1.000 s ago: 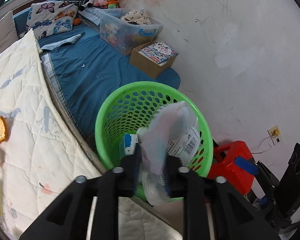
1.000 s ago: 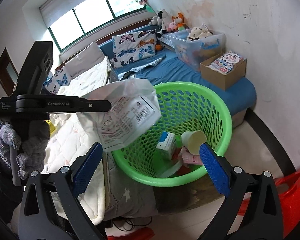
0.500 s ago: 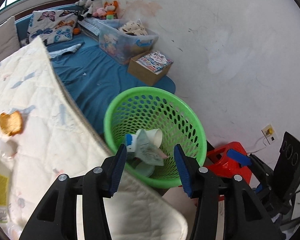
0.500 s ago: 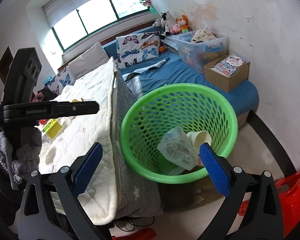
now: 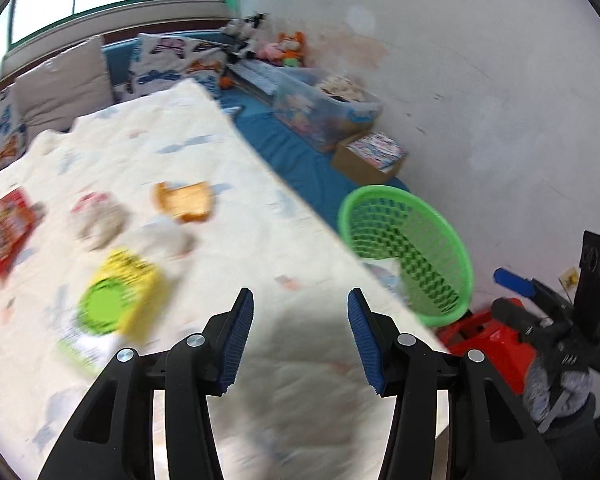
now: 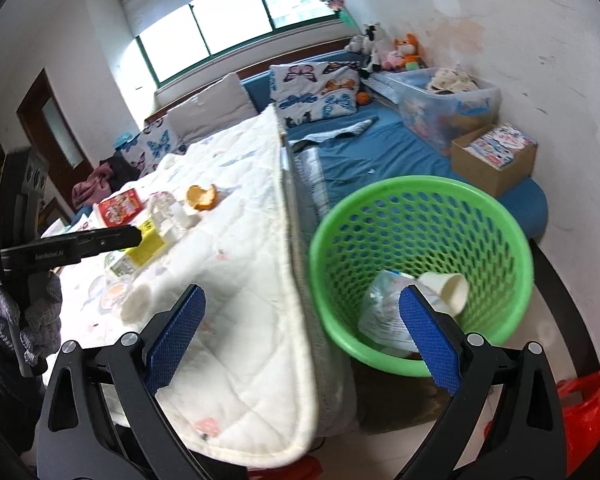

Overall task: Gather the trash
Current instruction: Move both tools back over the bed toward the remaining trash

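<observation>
My left gripper (image 5: 300,300) hangs open and empty over the white quilt (image 5: 236,152). Trash lies ahead of it on the left: a yellow packet (image 5: 120,296), a red packet (image 5: 4,228), an orange peel (image 5: 186,200) and crumpled white wrappers (image 5: 100,220). The green basket (image 5: 448,248) stands to its right, off the bed's edge. My right gripper (image 6: 302,294) is open too, straddling the quilt edge and the basket (image 6: 420,184). In the basket lie a plastic bag (image 6: 384,308) and a paper cup (image 6: 448,286). The left gripper (image 6: 80,246) shows over the yellow packet (image 6: 148,240).
A blue mattress (image 6: 380,148) lies behind the basket with a clear storage box (image 6: 448,100) and a cardboard box (image 6: 496,160) on it. Butterfly pillows (image 6: 320,88) line the window side. A red object (image 5: 488,340) sits on the floor by the wall.
The left gripper let the plastic bag fall into the basket, opened, and swung left over the quilt. The right gripper drifted left, with more of the quilt now in its view.
</observation>
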A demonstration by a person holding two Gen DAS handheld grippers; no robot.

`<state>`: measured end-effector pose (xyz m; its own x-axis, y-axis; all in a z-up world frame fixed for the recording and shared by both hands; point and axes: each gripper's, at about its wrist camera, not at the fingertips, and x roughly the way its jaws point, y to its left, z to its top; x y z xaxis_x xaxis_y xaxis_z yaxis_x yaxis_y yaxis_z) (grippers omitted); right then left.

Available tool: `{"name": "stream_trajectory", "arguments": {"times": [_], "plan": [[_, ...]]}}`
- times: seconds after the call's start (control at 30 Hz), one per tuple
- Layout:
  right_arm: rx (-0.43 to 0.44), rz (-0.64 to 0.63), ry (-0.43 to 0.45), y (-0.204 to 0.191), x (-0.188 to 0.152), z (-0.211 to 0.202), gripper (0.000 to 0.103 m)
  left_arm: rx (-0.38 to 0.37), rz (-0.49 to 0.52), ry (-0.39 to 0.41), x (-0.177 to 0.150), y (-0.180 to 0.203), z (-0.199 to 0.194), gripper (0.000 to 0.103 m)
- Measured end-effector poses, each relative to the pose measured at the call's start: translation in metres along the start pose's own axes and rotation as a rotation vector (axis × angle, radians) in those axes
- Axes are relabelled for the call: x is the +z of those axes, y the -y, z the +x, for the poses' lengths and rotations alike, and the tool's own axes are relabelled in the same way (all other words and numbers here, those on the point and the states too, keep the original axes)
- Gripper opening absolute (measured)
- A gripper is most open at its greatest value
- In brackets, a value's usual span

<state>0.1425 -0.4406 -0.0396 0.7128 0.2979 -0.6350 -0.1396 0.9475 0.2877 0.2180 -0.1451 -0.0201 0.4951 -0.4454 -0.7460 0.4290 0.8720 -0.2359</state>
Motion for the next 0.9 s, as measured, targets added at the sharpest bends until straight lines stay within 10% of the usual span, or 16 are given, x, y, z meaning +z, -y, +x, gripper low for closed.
{"name": "stream_trajectory", "arguments": {"times": [0.5,0.9], "plan": [[0.104,-0.119,-0.035,-0.077,0.005,0.026,0.097,0.179,-0.137,0.034,-0.066,-0.123,-0.072,0.05],[0.162,-0.203,-0.093,-0.124,-0.003,0.047,0.097,0.209,-0.09,-0.022,-0.093,-0.135,-0.052,0.062]]}}
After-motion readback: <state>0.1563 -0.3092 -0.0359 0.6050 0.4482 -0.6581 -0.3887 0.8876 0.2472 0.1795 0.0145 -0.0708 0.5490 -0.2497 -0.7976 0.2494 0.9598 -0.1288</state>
